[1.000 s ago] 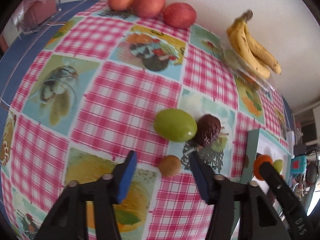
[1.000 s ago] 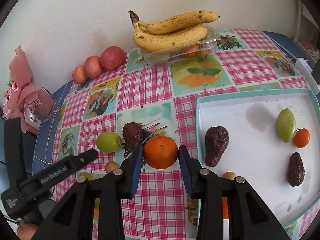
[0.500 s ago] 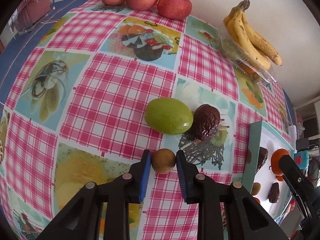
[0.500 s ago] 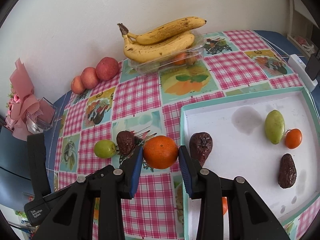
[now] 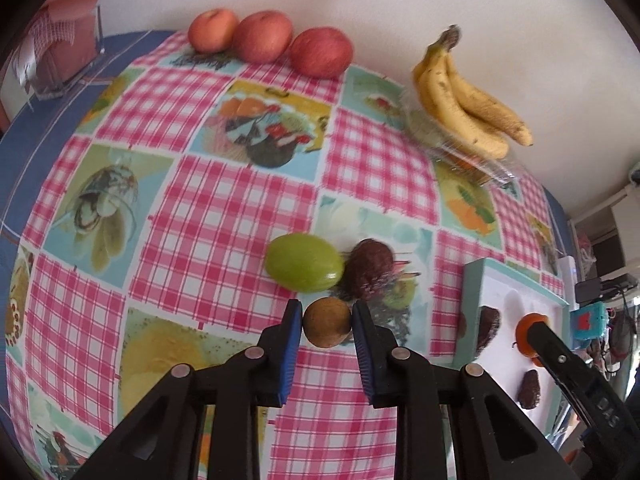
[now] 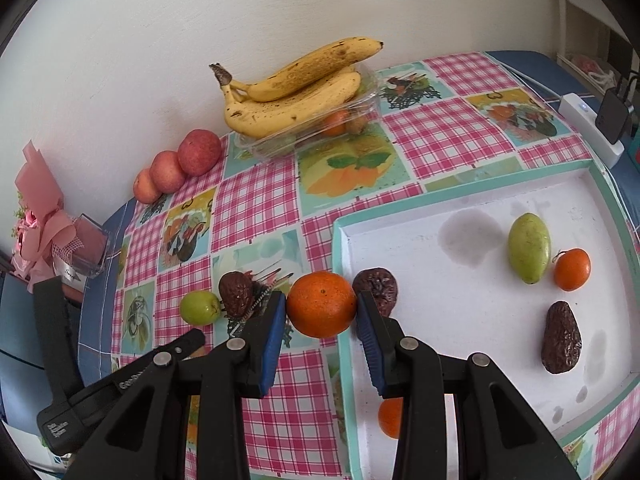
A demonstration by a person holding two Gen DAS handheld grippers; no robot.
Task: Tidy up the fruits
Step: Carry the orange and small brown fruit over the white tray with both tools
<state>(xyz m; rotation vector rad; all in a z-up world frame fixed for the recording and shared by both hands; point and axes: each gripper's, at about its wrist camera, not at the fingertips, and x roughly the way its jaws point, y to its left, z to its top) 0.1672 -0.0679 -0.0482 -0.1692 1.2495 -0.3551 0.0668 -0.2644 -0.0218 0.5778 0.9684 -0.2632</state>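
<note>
both pairs of fingers hold fruit, left gripper (image 5: 327,320) a small brown fruit (image 5: 327,327), right gripper (image 6: 321,312) an orange (image 6: 321,305); next, probably, carrying each over the tray (image 6: 460,280) at lower right.

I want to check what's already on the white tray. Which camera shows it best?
The right wrist view: the tray lies open, its fruit plainly laid out. The left wrist view shows only a foreshortened strip at the right edge, partly behind the right gripper.
</note>
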